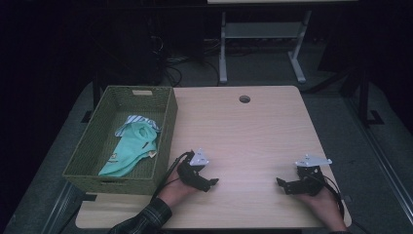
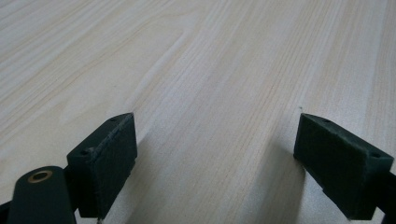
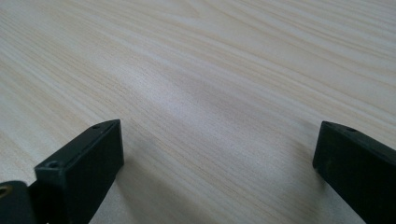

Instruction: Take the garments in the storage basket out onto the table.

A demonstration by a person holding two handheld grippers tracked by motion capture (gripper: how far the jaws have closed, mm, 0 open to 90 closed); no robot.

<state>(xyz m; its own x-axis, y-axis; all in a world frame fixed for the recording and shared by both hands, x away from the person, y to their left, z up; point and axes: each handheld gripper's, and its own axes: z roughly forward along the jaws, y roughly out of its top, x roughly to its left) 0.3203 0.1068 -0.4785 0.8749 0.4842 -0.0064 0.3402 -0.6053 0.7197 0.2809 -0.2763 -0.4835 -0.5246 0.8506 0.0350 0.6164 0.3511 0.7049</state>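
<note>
A mint green garment point(image 1: 130, 149) lies in the green woven basket point(image 1: 87, 141) at the table's left, with a striped cloth point(image 1: 140, 120) tucked behind it. My left gripper point(image 1: 210, 183) rests low on the wooden table point(image 1: 243, 131) just right of the basket, open, with nothing between its pads point(image 2: 108, 154). My right gripper point(image 1: 282, 185) sits near the front right of the table, also open and empty, its jaws pointing left toward the other gripper. In both gripper views, bare wood lies between widely spread jaws point(image 3: 219, 154).
The table has a round cable hole point(image 1: 244, 99) near its far edge. Beyond the table stands a white metal frame point(image 1: 263, 44) on a dark floor with cables. The basket's right wall point(image 1: 165, 141) stands close to my left hand.
</note>
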